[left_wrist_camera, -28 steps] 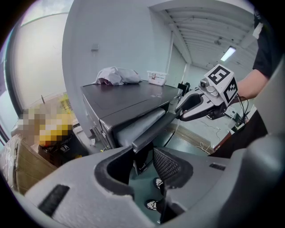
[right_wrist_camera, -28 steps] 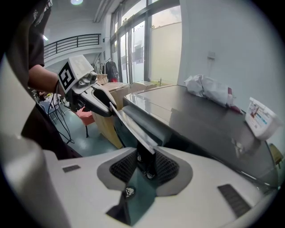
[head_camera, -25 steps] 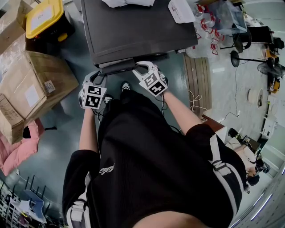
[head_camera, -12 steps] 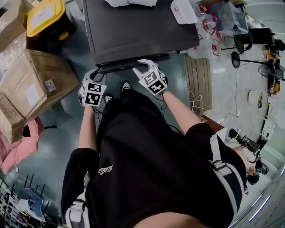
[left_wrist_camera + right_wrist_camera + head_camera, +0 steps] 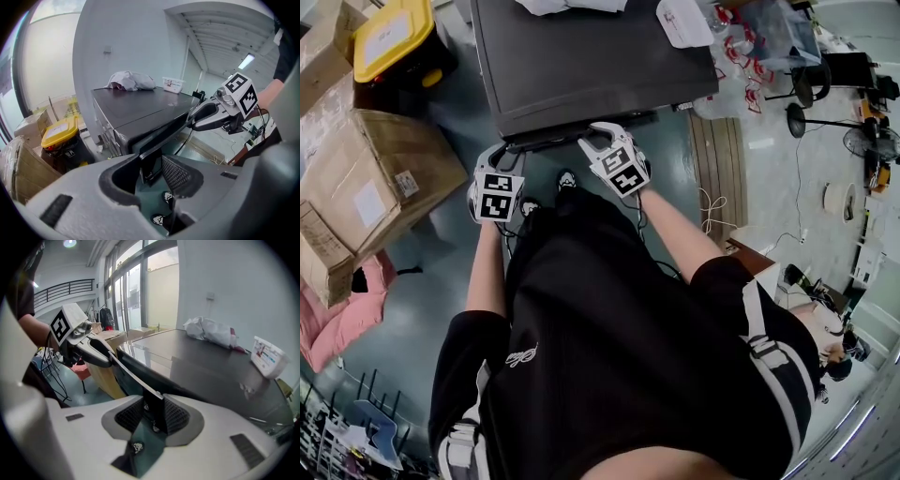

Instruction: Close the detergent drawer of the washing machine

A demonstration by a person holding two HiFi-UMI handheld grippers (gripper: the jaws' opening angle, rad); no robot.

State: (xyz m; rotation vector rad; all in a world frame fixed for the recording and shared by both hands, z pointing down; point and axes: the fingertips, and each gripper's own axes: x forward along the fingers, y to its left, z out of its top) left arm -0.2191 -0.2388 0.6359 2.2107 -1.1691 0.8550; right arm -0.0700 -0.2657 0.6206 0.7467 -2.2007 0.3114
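Left gripper (image 5: 151,173) and right gripper (image 5: 152,414) straddle the front of the detergent drawer (image 5: 551,138) on the washing machine (image 5: 591,56), jaws parted without clamping, my right pair having just widened.

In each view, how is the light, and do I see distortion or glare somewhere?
Head view: even light, sharp, bent only near the edges. Left gripper view: strong fisheye, black corners, the wall curved. Right gripper view: windows overexposed, their glare mirrored on the washing machine top.
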